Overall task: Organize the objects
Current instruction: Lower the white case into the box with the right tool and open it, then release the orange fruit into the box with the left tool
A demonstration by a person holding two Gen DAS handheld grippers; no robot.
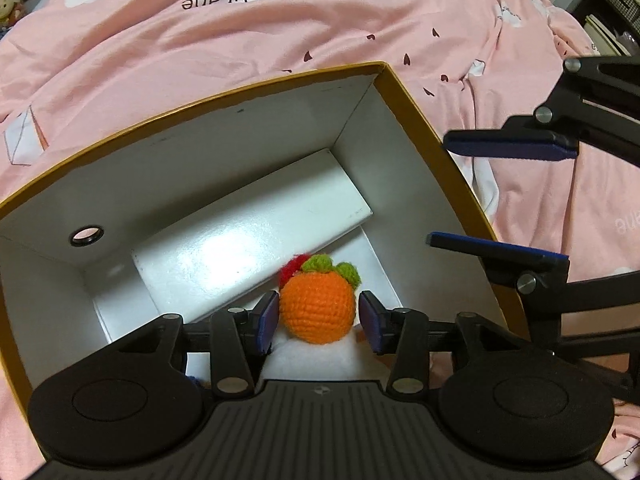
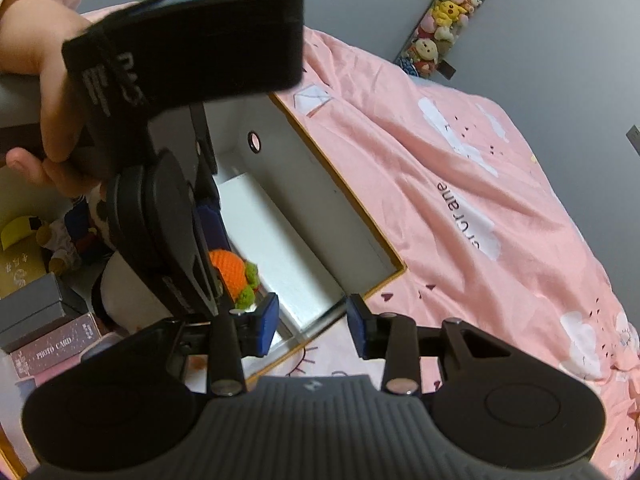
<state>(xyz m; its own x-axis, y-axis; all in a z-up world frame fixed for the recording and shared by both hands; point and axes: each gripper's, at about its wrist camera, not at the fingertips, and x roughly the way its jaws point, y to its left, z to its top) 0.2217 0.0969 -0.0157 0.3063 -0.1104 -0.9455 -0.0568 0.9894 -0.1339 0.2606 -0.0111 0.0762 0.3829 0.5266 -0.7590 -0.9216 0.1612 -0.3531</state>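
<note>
An orange crocheted fruit (image 1: 318, 306) with green leaves sits between the blue pads of my left gripper (image 1: 319, 322), inside a white box with a gold rim (image 1: 404, 92). The left pad touches it; a small gap shows at the right pad. It rests on something white. A red crocheted thing (image 1: 290, 268) peeks out behind it. My right gripper (image 2: 312, 326) is open and empty over the box's near corner; in the left wrist view it (image 1: 504, 196) hovers beside the box's right wall. The fruit also shows in the right wrist view (image 2: 232, 270), partly hidden by the left gripper.
A flat white slab (image 1: 248, 236) leans inside the box. The box lies on a pink bed cover (image 1: 240, 40). Small boxes, one marked PHOTO CARD (image 2: 56, 346), and soft toys (image 2: 60, 240) lie at the left. A column of plush toys (image 2: 444, 20) hangs on the wall.
</note>
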